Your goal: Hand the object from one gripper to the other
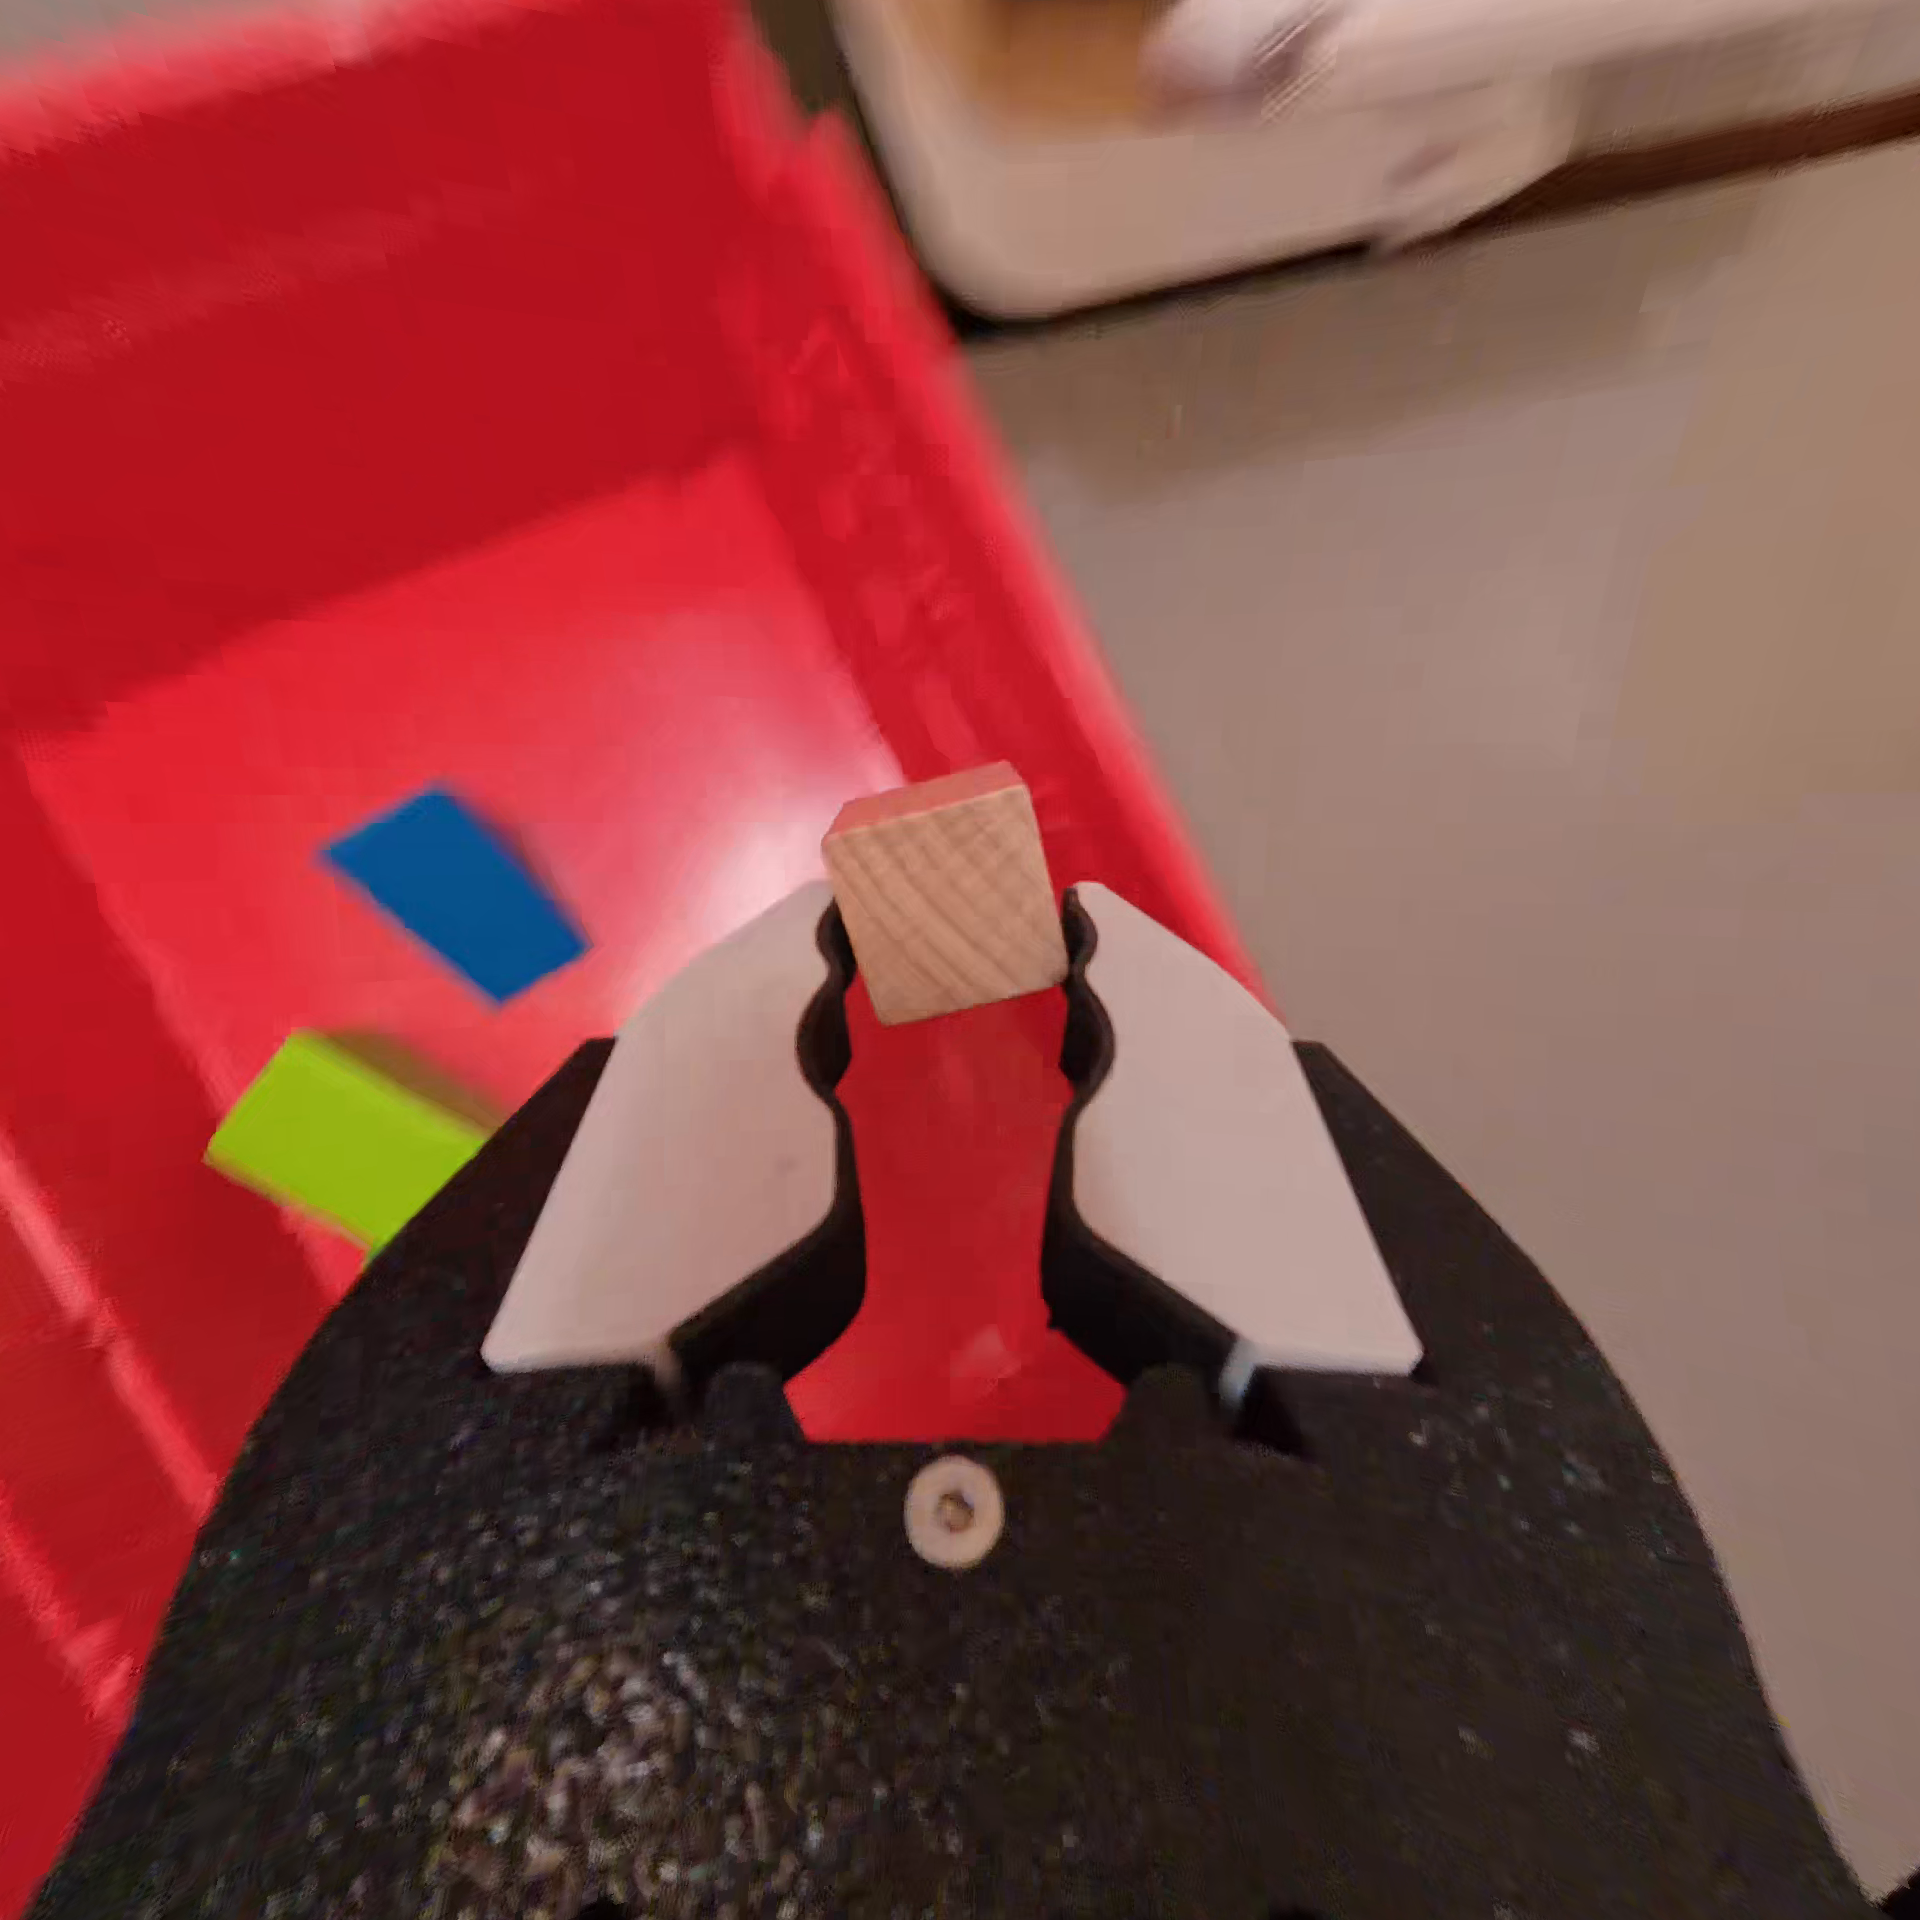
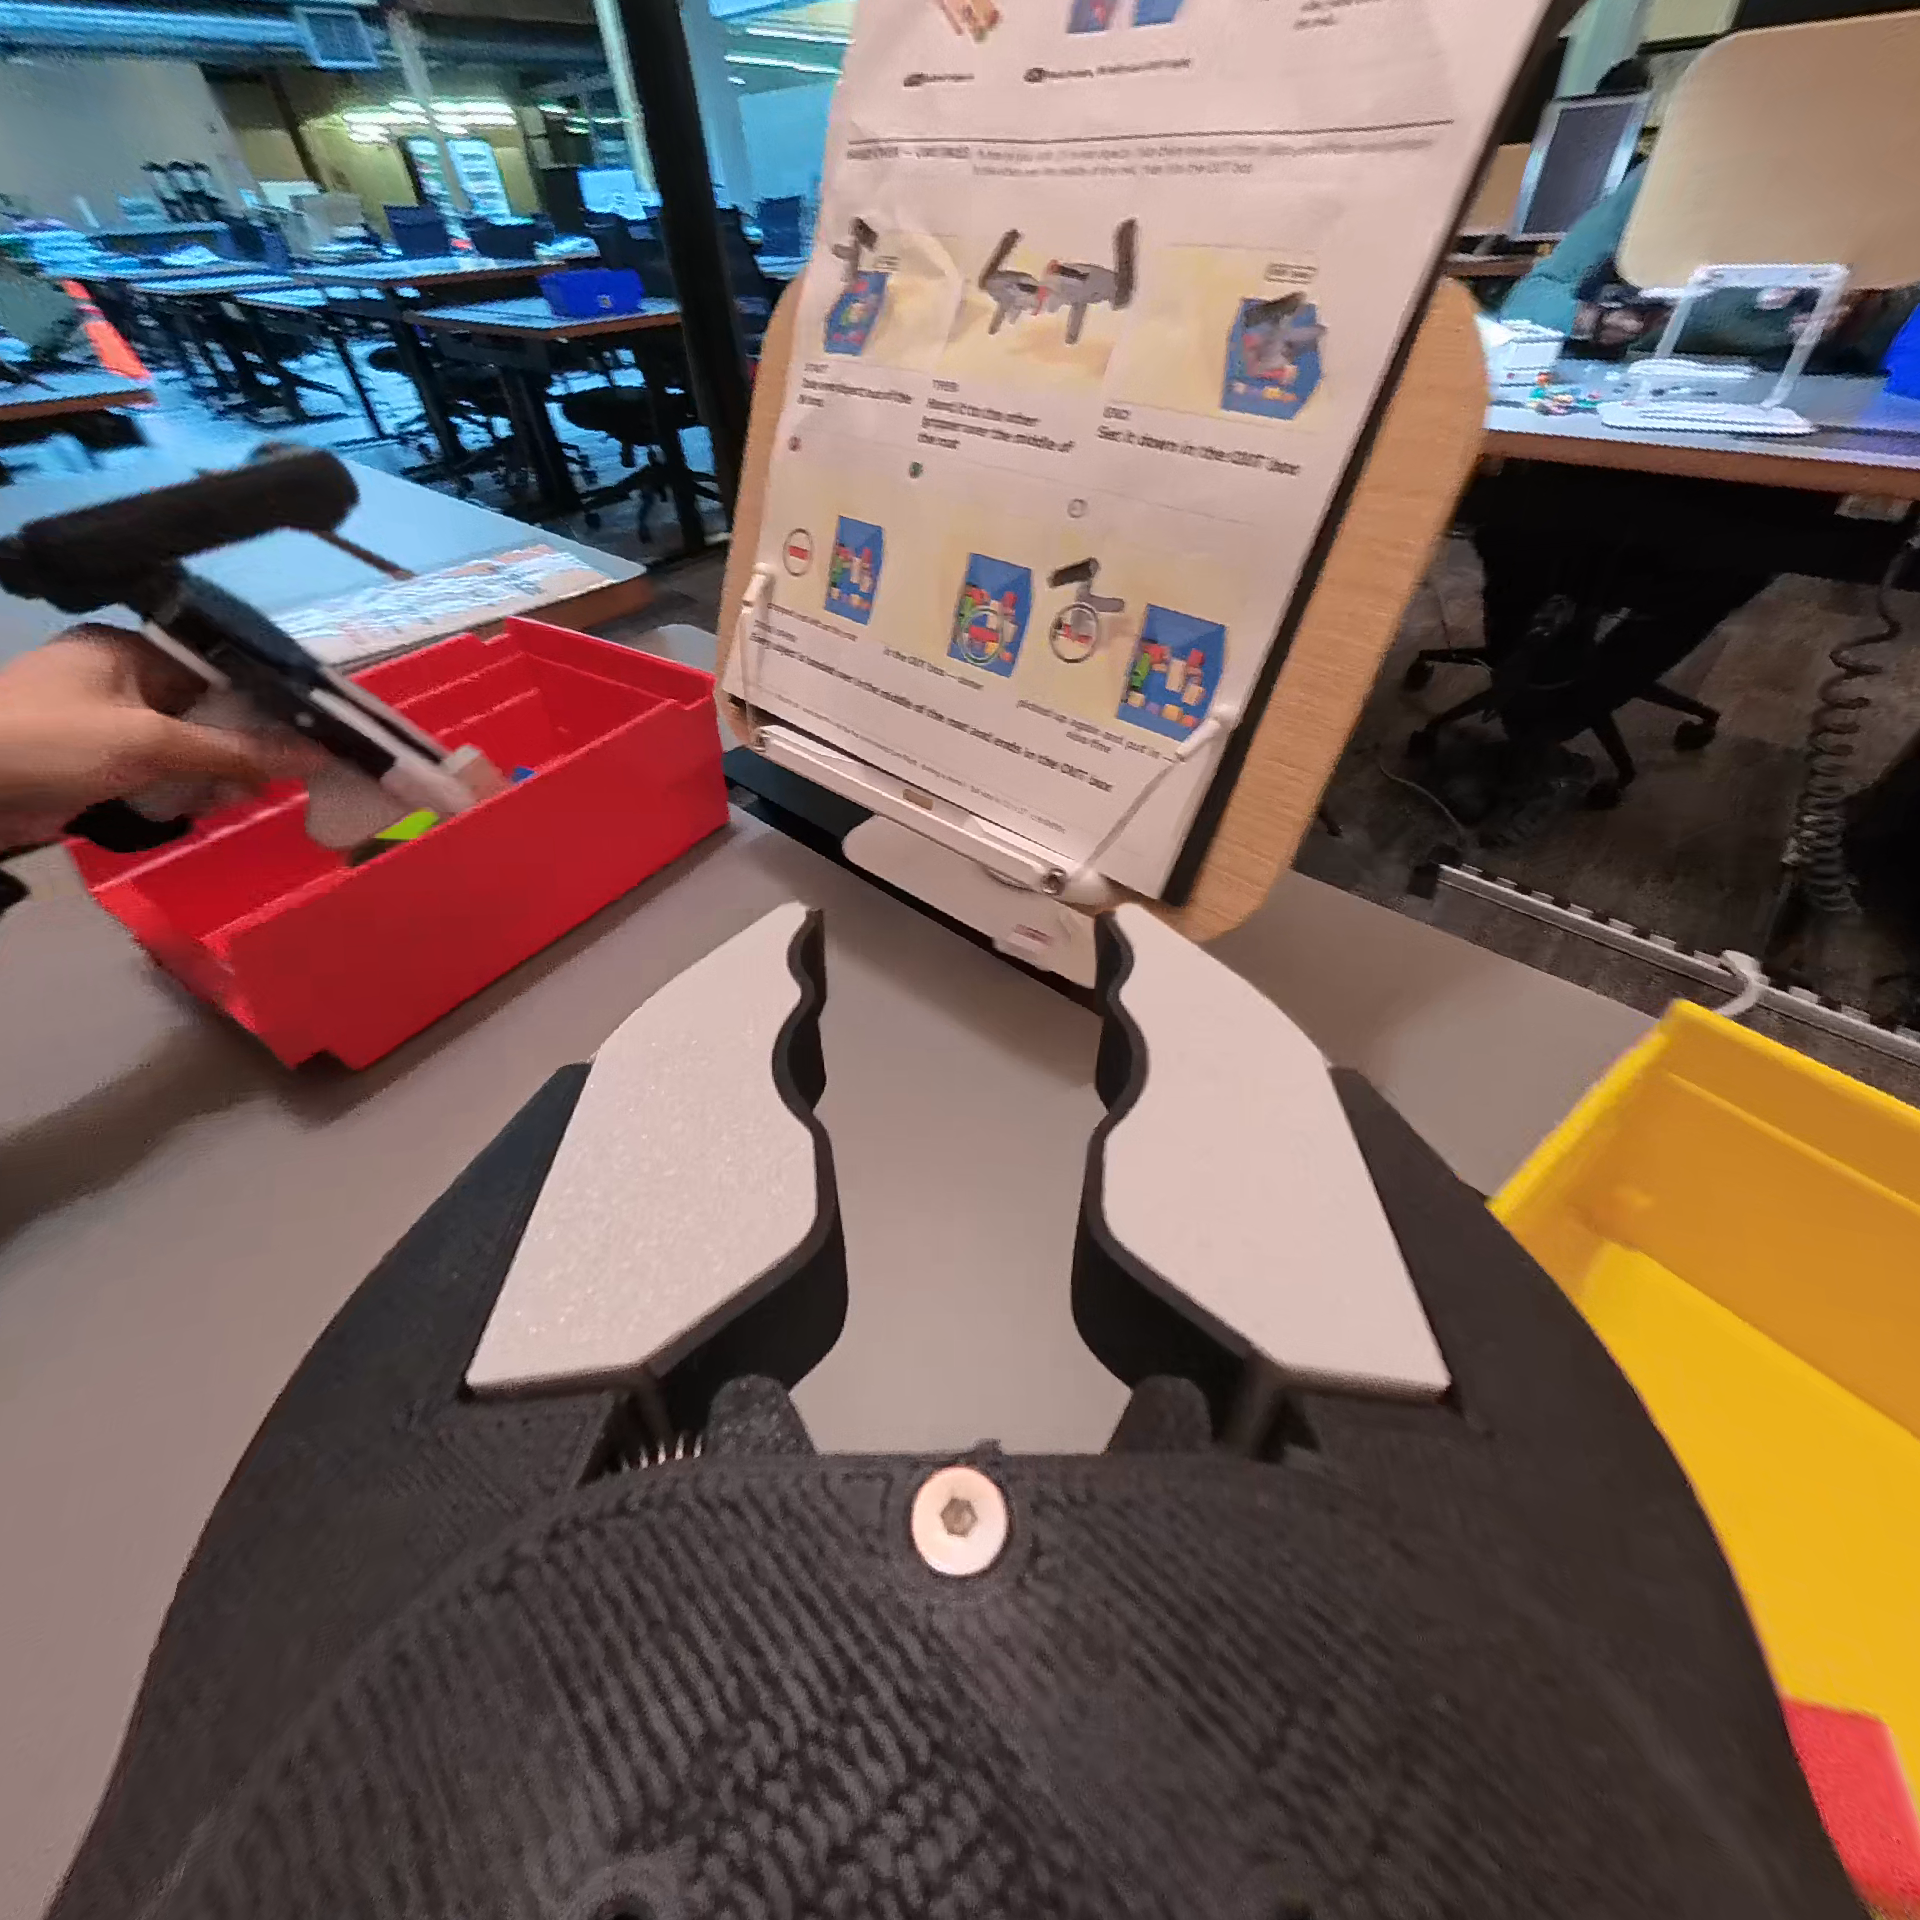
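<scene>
- The left gripper (image 1: pixel 951 925) is over the red bin (image 1: pixel 436 312), jaws closed on a small wooden cube (image 1: pixel 945 899); both black pads press its sides, and the cube sticks out beyond the fingertips, slightly tilted.
- The cube shows pale end grain towards the camera and a reddish upper face.
- On the floor of the red bin, left of the cube, lie a blue block (image 1: pixel 457 894) and, nearer, a lime-green block (image 1: pixel 343 1132), apart from each other.
- Seen from the right side, a hand (image 2: pixel 94 738) holds that left gripper slanting down into the red bin, which stands on the far left of the grey table (image 2: pixel 956 1195).
- The right gripper (image 2: pixel 961 935) hangs over the middle of the table, jaws wide with only bare table showing between them.
- Beyond it a printed instruction sheet (image 2: pixel 1091 416) leans on a wooden-backed stand (image 2: pixel 1382 675) at the far edge of the table.
- A yellow bin (image 2: pixel 1745 1299) sits at the near right, with something red (image 2: pixel 1860 1797) at its nearest corner; too little shows to tell what.
- Rows of desks and office chairs fill the room behind.
</scene>
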{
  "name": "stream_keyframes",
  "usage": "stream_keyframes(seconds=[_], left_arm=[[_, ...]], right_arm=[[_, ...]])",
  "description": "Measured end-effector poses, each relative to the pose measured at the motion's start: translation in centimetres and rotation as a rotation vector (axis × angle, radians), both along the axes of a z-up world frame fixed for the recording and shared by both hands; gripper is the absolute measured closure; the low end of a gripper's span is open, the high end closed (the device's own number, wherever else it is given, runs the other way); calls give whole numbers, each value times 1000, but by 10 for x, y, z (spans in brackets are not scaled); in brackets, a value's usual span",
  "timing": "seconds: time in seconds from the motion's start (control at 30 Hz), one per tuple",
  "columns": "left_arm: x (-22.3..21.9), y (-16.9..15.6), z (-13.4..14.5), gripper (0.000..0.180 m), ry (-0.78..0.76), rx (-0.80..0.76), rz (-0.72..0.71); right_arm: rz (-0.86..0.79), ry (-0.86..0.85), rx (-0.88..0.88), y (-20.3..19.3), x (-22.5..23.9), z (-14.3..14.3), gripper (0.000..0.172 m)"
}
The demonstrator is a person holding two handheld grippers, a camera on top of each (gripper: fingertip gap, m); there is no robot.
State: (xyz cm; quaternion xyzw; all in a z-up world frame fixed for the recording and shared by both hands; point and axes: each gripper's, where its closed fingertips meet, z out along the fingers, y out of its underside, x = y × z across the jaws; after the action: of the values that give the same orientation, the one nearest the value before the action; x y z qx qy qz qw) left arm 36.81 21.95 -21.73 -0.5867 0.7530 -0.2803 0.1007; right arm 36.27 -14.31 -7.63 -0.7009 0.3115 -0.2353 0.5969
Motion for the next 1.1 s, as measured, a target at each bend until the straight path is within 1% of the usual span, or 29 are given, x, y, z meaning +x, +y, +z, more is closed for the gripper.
stream_keyframes(seconds=[0.1, 0.23, 0.27, 0.33, 0.43, 0.53, 0.6, 0.67, 0.77, 0.83, 1.0, 1.07, 1.1], left_arm=[[-7, -52, 59, 144, -285, -164, -213], [-51, -131, 137, 144, -604, -417, -555], [-65, -147, 152, 144, -669, -463, -638], [-93, -175, 171, 144, -752, -519, -797], [-121, -206, 181, 144, -847, -546, -958], [-131, -225, 184, 144, -907, -503, -1027], [-139, -233, 185, 144, -922, -505, -1063], [-143, -237, 182, 144, -924, -487, -1086], [-143, -238, 181, 144, -920, -478, -1086], [-145, -238, 182, 144, -923, -489, -1090], [-148, -238, 184, 144, -919, -523, -1103], [-144, -237, 179, 144, -891, -498, -1082], [-140, -237, 176, 144, -879, -477, -1070]], right_arm=[[134, 26, 57, 27, -13, 3, 117], [368, 40, 194, 71, -43, 19, 109], [433, 43, 232, 81, -53, 25, 107], [562, 50, 308, 99, -74, 37, 104], [723, 35, 396, 118, -104, 56, 99], [832, 19, 426, 130, -126, 64, 99], [819, 11, 400, 135, -127, 62, 101], [833, -18, 388, 138, -130, 62, 108], [856, -38, 392, 141, -135, 64, 115], [871, -59, 366, 143, -138, 61, 123], [861, -144, 335, 144, -140, 61, 129], [854, -197, 307, 143, -141, 61, 139], [829, -208, 277, 143, -138, 59, 139]])
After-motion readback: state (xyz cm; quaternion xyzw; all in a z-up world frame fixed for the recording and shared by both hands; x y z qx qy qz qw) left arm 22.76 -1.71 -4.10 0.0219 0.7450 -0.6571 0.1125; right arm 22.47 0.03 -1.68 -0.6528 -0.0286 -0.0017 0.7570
